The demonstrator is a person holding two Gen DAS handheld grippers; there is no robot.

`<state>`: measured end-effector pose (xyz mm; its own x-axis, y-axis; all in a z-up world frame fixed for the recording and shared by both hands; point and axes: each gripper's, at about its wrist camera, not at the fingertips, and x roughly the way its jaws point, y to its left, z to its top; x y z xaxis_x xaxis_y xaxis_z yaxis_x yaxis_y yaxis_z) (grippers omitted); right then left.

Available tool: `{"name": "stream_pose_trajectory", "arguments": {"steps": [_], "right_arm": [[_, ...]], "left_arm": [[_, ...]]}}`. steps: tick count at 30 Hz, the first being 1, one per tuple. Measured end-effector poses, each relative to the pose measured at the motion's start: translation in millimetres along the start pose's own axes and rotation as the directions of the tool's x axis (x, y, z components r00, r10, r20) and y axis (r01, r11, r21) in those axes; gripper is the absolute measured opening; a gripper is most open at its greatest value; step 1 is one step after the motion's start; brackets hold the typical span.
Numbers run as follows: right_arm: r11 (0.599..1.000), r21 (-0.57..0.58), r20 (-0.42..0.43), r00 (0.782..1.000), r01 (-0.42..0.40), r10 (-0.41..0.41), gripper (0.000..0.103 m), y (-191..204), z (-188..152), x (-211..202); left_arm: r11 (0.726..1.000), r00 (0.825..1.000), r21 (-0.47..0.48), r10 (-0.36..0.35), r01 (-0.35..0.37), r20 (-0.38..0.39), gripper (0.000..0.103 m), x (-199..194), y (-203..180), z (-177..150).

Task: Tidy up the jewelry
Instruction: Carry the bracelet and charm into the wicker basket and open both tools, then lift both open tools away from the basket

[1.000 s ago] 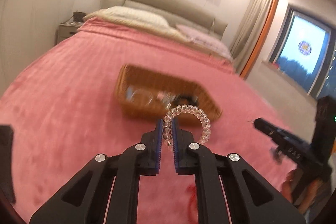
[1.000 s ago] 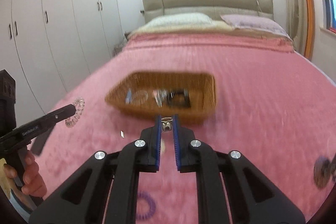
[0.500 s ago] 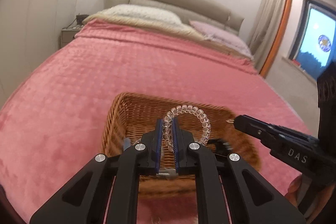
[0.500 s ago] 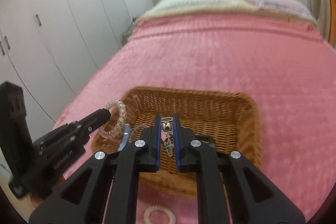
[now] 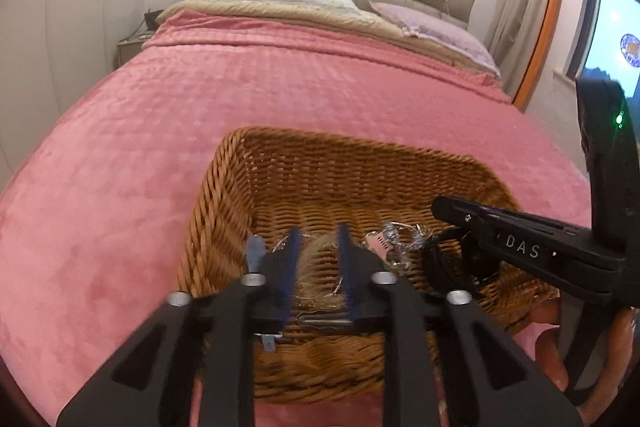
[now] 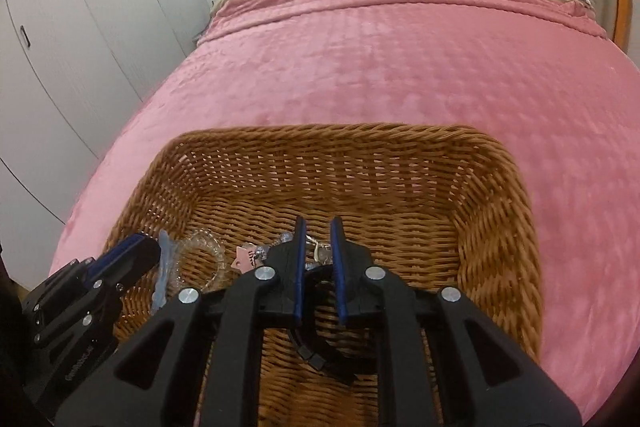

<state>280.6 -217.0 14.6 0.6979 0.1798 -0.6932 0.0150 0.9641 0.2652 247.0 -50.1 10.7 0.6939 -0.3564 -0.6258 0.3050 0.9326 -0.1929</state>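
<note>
With both tongs spread and empty over the wicker basket (image 6: pixel 496 195) on the bed (image 5: pixel 200 99), lift left tongs (image 5: pixel 318 267) and right tongs (image 6: pixel 318 263) straight up, clear of the clear bracelet (image 6: pixel 204 247) and black band (image 6: pixel 320 347) lying inside, without snagging.

A woven wicker basket (image 6: pixel 492 211) sits on the pink bed, open side up; inside, near its front wall, lie a clear beaded bracelet (image 6: pixel 202 247), a small pink tag (image 6: pixel 245 259), glittery silver pieces (image 5: pixel 400 233) and a black band (image 6: pixel 320 351), clustered together.
</note>
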Motion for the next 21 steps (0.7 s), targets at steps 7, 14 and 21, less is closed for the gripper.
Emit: {"name": "stream_pose_trajectory", "arguments": {"steps": [7, 14, 21], "right_arm": [[0.999, -0.051, 0.116, 0.993, 0.016, -0.01, 0.045, 3.4, -15.2, -60.3], [0.99, -0.142, 0.197, 0.98, 0.017, 0.011, 0.045, 23.1, -65.3, -124.9], [0.986, -0.165, 0.159, 0.987, 0.009, 0.018, 0.045, 34.9, -111.7, -128.6]], "left_arm": [[0.997, 0.99, -0.008, -0.069, 0.071, 0.122, 0.055, -61.4, -1.1, -0.3], [0.991, 0.976, 0.012, -0.133, 0.133, 0.171, 0.059, -121.8, 3.4, -35.5], [0.992, 0.988, 0.062, -0.114, 0.107, 0.107, 0.059, -128.5, 3.1, -77.7]]}}
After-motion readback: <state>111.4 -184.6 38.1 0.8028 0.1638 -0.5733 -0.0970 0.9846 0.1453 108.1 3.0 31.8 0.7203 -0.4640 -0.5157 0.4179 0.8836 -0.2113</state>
